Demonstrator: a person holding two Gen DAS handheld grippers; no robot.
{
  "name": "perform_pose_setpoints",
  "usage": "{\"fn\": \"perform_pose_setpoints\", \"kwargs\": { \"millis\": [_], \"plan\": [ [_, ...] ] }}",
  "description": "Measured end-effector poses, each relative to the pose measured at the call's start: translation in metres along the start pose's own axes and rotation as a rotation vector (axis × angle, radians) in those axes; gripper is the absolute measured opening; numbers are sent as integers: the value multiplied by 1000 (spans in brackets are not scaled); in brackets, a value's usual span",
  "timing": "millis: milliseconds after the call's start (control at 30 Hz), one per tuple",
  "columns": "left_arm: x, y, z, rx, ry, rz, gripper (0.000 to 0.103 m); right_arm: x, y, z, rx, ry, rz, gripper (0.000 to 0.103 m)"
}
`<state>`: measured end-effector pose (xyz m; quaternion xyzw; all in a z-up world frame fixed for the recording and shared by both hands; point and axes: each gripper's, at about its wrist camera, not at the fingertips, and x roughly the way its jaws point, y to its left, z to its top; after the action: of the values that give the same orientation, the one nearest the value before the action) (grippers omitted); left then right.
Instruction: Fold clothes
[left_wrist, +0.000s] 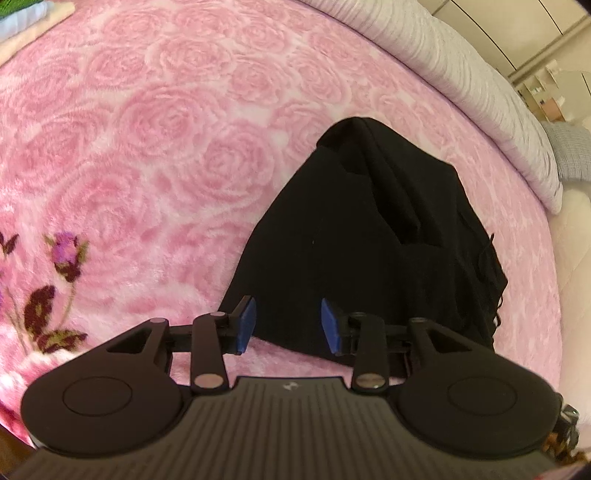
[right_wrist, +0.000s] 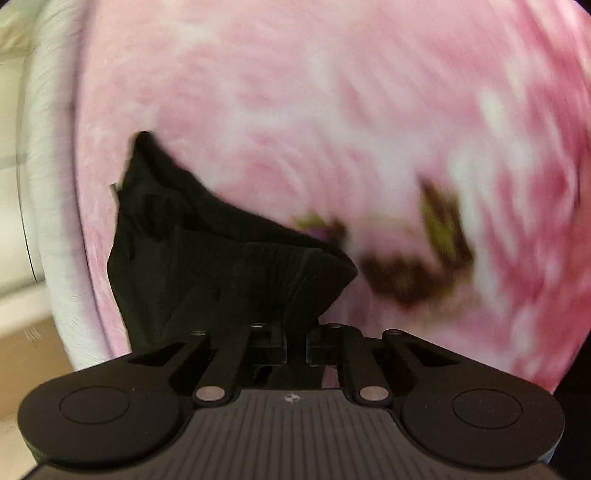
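Note:
A black garment (left_wrist: 369, 240) lies bunched on the pink rose-patterned blanket (left_wrist: 166, 129). In the left wrist view my left gripper (left_wrist: 288, 321) is open, its blue pads (left_wrist: 248, 325) spread just above the garment's near edge, holding nothing. In the right wrist view, which is motion-blurred, my right gripper (right_wrist: 297, 341) is shut on a fold of the black garment (right_wrist: 207, 266), which rises from the blanket (right_wrist: 332, 110) to the jaws.
A grey-white ribbed bedcover (left_wrist: 461, 81) runs along the far right edge of the bed. Folded light clothes (left_wrist: 29, 22) sit at the top left corner. Cupboards and shelves (left_wrist: 546, 85) stand beyond the bed.

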<state>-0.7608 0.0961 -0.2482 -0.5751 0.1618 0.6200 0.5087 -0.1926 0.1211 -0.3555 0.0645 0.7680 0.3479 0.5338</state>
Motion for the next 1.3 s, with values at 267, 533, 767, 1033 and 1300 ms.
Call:
{"fn": "perform_pose_setpoints", "kwargs": {
  "millis": [267,533,767,1033,1300],
  "plan": [
    [31,-23,70,3,-20,-28,50,-57,22,52,-216,-206,-52,4],
    [116,-67,144,116,162,-40,61,-44,17,61,-189,-173,-79,9],
    [160,-61,115,106,342,-38,17,-47,16,70,-112,-127,-38,22],
    [26,-20,128,4,-32,-121,6,-74,69,66,-158,-189,144,7],
    [-178,-49,195,7,-616,-189,6,-109,276,47,-466,-215,537,7]
  ]
}}
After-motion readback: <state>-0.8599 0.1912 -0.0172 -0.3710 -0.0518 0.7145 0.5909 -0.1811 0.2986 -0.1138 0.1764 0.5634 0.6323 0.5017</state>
